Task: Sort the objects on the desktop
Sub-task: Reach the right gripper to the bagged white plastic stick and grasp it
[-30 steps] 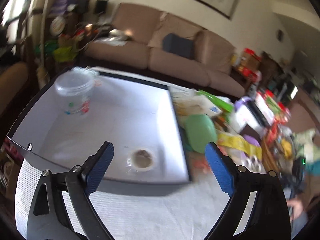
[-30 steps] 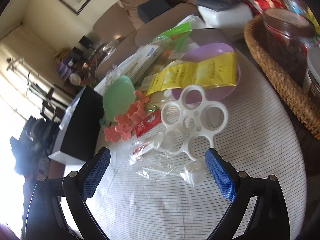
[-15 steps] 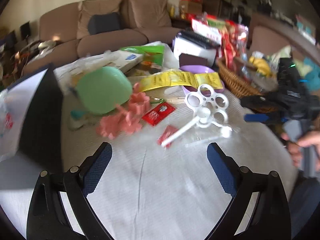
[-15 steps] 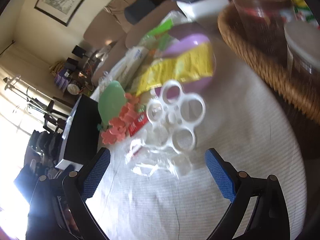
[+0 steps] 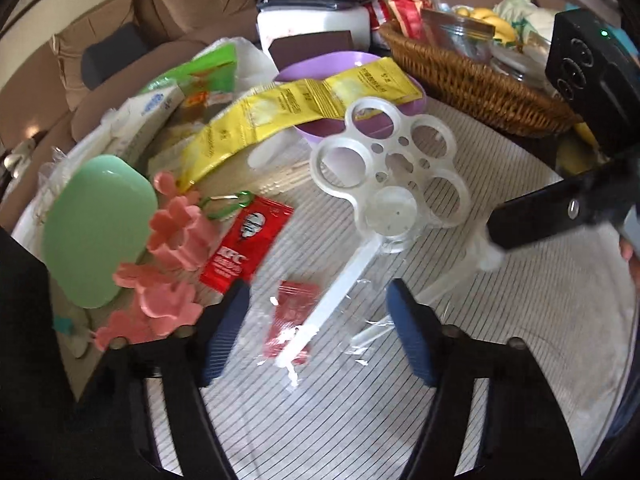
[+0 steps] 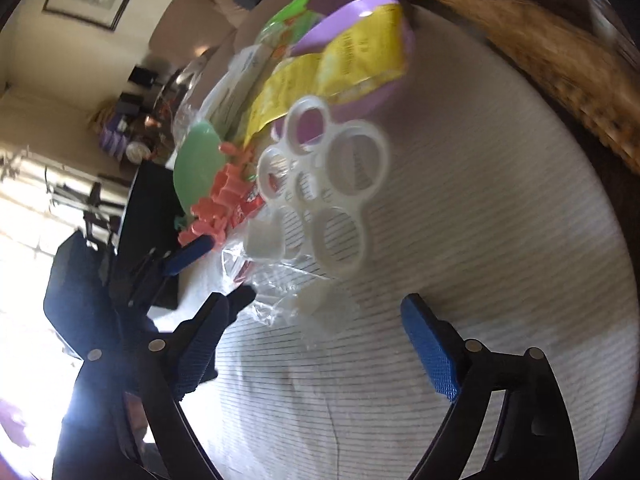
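My left gripper (image 5: 316, 334) is open, low over the striped cloth, with a white plastic spoon in clear wrap (image 5: 332, 300) and a small red sachet (image 5: 290, 312) between its fingers. A white ring-shaped tray (image 5: 390, 168) lies just beyond. A red KFC sachet (image 5: 244, 240), pink flower cutters (image 5: 176, 240) and a green lid (image 5: 96, 228) lie to the left. My right gripper (image 6: 316, 340) is open above crumpled clear wrap (image 6: 288, 292) and a white plastic piece; the ring tray (image 6: 324, 188) is ahead of it. It also shows in the left wrist view (image 5: 536, 224) at the right.
A purple bowl (image 5: 340, 68) under yellow packets (image 5: 288, 108), a wicker basket (image 5: 472, 80), a white box (image 5: 312, 24) and green snack bags (image 5: 204, 72) stand at the back. A black bin wall (image 6: 148, 208) is left of the clutter.
My left gripper has swung from the white bin to the clutter and dropped close over the wrapped spoon. My right gripper has moved closer to the wrap and ring tray.
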A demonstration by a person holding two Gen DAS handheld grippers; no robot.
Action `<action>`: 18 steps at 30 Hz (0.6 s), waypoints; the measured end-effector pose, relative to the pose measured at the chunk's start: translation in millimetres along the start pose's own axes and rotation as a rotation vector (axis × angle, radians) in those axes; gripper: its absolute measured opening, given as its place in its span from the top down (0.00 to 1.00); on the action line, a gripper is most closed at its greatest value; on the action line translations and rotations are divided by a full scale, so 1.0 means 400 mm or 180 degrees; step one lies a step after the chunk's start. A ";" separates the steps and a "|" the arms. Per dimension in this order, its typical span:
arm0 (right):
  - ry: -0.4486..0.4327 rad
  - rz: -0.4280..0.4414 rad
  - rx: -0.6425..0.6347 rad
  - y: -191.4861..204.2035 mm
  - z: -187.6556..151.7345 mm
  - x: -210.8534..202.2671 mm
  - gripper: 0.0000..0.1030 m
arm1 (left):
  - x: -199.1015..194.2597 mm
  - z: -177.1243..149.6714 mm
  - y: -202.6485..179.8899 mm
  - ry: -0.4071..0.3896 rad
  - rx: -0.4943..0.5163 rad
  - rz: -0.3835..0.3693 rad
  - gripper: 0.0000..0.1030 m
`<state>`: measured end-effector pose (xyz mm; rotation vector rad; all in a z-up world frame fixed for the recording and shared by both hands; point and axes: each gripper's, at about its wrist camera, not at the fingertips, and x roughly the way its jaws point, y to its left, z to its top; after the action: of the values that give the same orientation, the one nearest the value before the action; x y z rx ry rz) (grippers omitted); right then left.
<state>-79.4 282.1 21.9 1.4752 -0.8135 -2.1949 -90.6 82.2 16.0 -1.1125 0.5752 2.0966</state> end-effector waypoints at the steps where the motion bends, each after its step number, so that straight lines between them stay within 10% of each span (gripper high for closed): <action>1: 0.0007 -0.0034 -0.0062 0.008 -0.001 0.005 0.24 | 0.009 -0.004 -0.003 0.0026 0.0002 -0.0021 0.51; 3: 0.0077 -0.0080 -0.0142 0.015 -0.002 0.023 0.59 | 0.018 -0.010 -0.011 0.0044 0.0025 -0.0015 0.63; 18: -0.0227 0.0197 -0.0334 0.048 -0.028 -0.064 0.67 | -0.196 -0.118 0.092 -0.0439 -0.1085 -0.0402 0.83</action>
<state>-59.3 279.8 49.4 1.3116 -0.7446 -2.2195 -61.2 -1.3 59.0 -1.1423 0.0790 2.1890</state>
